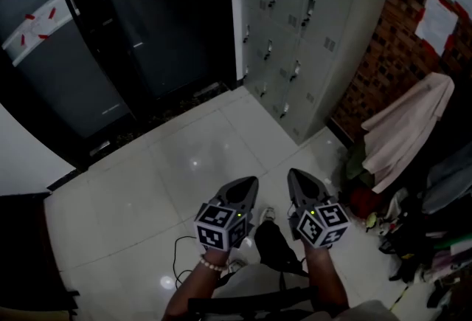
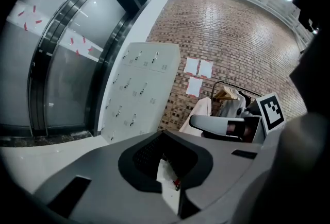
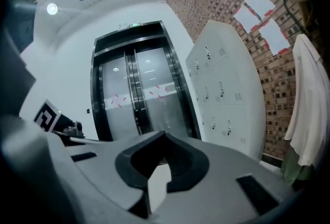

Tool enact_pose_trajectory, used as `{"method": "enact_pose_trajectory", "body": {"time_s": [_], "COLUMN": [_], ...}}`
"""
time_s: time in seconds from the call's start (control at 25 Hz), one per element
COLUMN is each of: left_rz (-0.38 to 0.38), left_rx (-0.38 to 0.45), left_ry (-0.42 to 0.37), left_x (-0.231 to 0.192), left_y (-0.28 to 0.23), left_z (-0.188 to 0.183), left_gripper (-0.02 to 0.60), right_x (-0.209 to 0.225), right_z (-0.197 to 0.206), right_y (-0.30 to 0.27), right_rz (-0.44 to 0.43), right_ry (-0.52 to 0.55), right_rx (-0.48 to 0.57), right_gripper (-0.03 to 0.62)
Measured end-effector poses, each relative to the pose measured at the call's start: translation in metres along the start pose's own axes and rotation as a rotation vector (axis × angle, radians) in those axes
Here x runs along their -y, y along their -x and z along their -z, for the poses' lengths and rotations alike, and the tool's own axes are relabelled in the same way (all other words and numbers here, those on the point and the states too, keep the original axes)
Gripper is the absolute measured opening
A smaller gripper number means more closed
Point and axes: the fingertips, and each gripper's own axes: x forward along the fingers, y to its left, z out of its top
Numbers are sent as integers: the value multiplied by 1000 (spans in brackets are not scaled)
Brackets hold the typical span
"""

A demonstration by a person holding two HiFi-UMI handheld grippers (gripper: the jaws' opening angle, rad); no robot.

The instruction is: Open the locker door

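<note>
The grey locker bank [image 1: 295,32] stands against the far wall, a few steps ahead, with all its doors closed and small handles on each. It also shows in the left gripper view as the lockers [image 2: 138,95] and in the right gripper view as the lockers [image 3: 223,89]. My left gripper [image 1: 252,181] and right gripper [image 1: 293,174] are held side by side low over the tiled floor, well short of the lockers. Both are shut with nothing between the jaws, as seen on the left gripper [image 2: 164,133] and the right gripper [image 3: 165,135].
Dark glass lift doors [image 1: 110,24] with red tape marks fill the left. A brick wall [image 1: 398,39] with paper sheets is on the right, beside a clothes rail with a pale garment [image 1: 405,128] and clutter on the floor. A black cable [image 1: 181,253] lies near my feet.
</note>
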Motion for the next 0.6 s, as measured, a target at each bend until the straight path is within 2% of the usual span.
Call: {"method": "enact_pose_trajectory", "body": {"time_s": [0.28,0.6], "left_rz": [-9,-6], "left_rx": [7,10], "left_ry": [1,-29], "left_x": [-61,-135], "left_y": [-45,-138], "left_z": [-28,-88], "left_gripper": [-8,-8], "right_x": [15,68], "right_z": [-13,-45], "right_y": [-85,-203], "right_rz": [-30,-36], "right_ry": [8,2], "right_rx": [1,12], "right_gripper": [9,9]}}
